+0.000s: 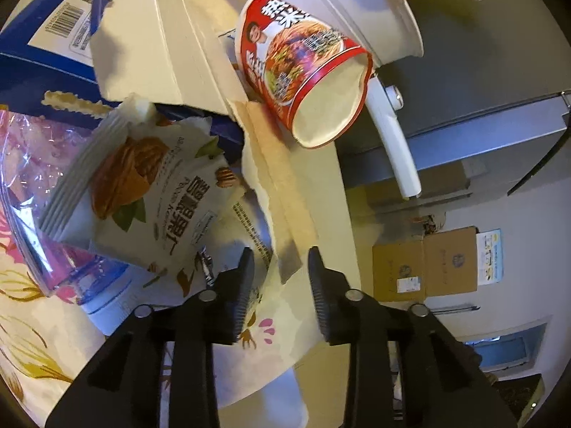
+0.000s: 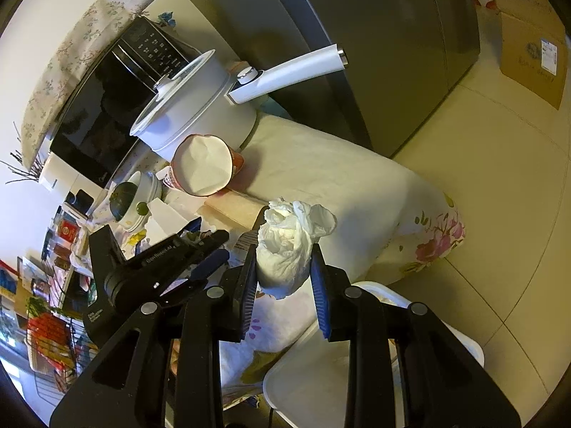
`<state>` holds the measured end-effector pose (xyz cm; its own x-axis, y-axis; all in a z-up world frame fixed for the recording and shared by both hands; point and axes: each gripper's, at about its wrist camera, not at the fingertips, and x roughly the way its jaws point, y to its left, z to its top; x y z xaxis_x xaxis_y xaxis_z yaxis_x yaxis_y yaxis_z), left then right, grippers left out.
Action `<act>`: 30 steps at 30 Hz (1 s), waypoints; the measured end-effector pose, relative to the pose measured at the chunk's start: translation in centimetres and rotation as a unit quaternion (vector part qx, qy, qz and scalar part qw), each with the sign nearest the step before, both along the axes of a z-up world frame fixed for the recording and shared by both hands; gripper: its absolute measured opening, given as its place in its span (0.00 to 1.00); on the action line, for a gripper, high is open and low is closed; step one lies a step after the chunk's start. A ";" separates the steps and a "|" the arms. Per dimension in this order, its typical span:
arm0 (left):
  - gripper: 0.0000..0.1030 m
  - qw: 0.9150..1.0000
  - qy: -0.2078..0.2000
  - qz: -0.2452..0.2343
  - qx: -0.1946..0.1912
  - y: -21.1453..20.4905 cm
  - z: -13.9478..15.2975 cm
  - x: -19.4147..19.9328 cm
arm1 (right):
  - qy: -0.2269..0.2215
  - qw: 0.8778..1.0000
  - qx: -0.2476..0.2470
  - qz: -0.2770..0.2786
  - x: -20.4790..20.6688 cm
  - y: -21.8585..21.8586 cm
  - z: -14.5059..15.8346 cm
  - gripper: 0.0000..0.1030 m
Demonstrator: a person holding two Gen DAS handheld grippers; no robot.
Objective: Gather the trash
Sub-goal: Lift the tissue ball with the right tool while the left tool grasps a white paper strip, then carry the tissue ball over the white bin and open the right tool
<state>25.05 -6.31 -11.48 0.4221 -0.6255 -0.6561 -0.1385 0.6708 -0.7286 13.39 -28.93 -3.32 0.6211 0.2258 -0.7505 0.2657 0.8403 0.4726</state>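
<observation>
My right gripper (image 2: 284, 249) is shut on a crumpled white tissue (image 2: 291, 240), held above the table edge and a white bin (image 2: 321, 371) below. My left gripper (image 1: 280, 260) is open just above a white nut snack bag (image 1: 153, 192) and a torn cardboard strip (image 1: 274, 174); it also shows in the right wrist view (image 2: 200, 246). A red instant-noodle cup (image 1: 303, 71) lies on its side beyond it, also seen in the right wrist view (image 2: 205, 167).
A white pot (image 2: 192, 103) with a long handle stands behind the cup, by a microwave (image 2: 107, 96). A blue box (image 1: 43, 42), torn white card (image 1: 157, 35) and pink plastic wrap (image 1: 32, 164) clutter the table. A grey fridge (image 2: 374, 35) and cardboard boxes (image 1: 424, 264) stand on the floor.
</observation>
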 end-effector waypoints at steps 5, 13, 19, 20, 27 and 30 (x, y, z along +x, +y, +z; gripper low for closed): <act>0.36 1.000 0.018 0.011 -0.009 -0.3 -0.6 1.6 | 0.003 1.000 0.003 -0.004 0.1 -0.2 -0.1 0.26; 0.05 0.999 -0.034 -0.004 0.021 -0.6 0.7 1.8 | 0.003 1.000 0.003 -0.008 0.5 -0.2 -0.1 0.26; 0.02 0.995 -0.090 -0.030 0.025 -0.1 3.7 -0.5 | -0.001 1.000 -0.004 0.000 0.4 0.4 0.1 0.26; 0.01 0.994 -0.103 -0.036 0.030 0.1 4.4 -1.2 | -0.002 1.000 -0.005 0.002 0.4 0.4 0.2 0.26; 0.01 0.984 -0.164 -0.052 0.053 2.1 7.8 -5.5 | -0.004 1.000 -0.009 0.013 0.1 1.1 0.2 0.26; 0.01 0.981 -0.180 -0.051 0.057 3.2 8.8 -7.0 | -0.006 1.000 -0.014 0.021 -0.2 1.7 0.2 0.26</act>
<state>18.01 -3.10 -2.72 0.5783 -0.6085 -0.5434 0.1865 0.7471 -0.6380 13.21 -27.22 -3.08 0.6206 0.2311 -0.7493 0.2248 0.8630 0.4524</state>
